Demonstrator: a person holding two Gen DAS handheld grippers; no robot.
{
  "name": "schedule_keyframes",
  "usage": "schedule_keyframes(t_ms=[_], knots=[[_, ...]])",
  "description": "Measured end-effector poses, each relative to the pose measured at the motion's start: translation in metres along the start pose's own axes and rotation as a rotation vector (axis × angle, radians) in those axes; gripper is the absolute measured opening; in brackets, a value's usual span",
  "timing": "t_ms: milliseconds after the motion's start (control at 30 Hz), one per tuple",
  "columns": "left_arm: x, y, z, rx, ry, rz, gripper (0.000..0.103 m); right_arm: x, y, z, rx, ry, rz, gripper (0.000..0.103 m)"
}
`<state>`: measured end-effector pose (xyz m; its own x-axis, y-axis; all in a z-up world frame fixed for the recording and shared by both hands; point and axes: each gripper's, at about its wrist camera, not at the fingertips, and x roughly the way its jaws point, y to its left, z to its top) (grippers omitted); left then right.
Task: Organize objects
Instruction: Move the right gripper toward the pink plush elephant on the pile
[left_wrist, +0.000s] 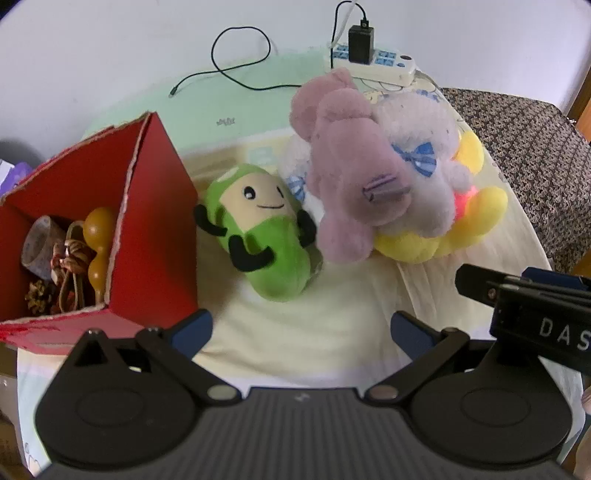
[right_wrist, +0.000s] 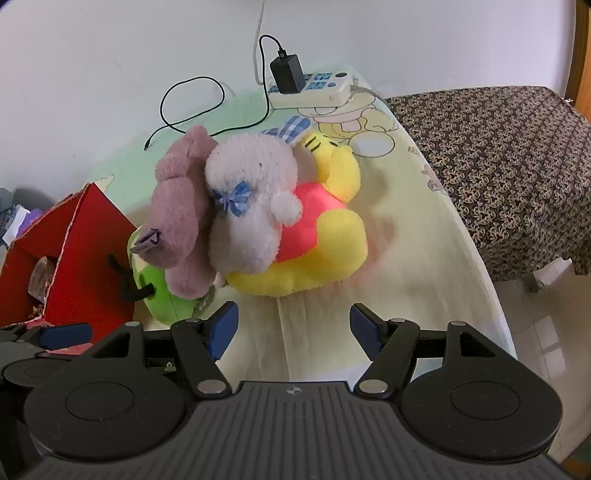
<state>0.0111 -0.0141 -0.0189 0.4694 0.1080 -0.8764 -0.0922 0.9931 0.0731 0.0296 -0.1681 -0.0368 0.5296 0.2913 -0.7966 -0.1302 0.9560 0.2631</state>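
A green plush with a smiling face (left_wrist: 264, 229) lies on the cloth-covered table beside a red cardboard box (left_wrist: 147, 229). A pink plush (left_wrist: 343, 177) leans on a white plush with a blue bow (left_wrist: 424, 162), both over a yellow and red plush (left_wrist: 472, 221). My left gripper (left_wrist: 301, 332) is open and empty, just in front of the green plush. My right gripper (right_wrist: 293, 328) is open and empty, in front of the yellow plush (right_wrist: 314, 258); the pink plush (right_wrist: 177, 221), white plush (right_wrist: 251, 206), green plush (right_wrist: 162, 295) and red box (right_wrist: 85, 266) also show there.
The red box holds a small cup (left_wrist: 40, 243), a yellow gourd (left_wrist: 98, 243) and cords. A white power strip (left_wrist: 373, 62) with a black charger and loose cable (left_wrist: 236, 70) lies at the back by the wall. A patterned brown cloth (right_wrist: 498, 166) covers furniture at the right.
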Motion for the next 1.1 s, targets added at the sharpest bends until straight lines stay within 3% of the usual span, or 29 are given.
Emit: schedule_keyframes(t_ms=[633,1100], knots=[[0.009,-0.006,-0.009,-0.006,0.080,-0.049,0.102,0.006,-0.007,-0.004,0.010,0.044,0.000,0.071],[0.019,-0.007,-0.019,0.022,0.111,-0.026,0.102,0.013,-0.010,-0.009,0.027,0.067,0.005,0.070]])
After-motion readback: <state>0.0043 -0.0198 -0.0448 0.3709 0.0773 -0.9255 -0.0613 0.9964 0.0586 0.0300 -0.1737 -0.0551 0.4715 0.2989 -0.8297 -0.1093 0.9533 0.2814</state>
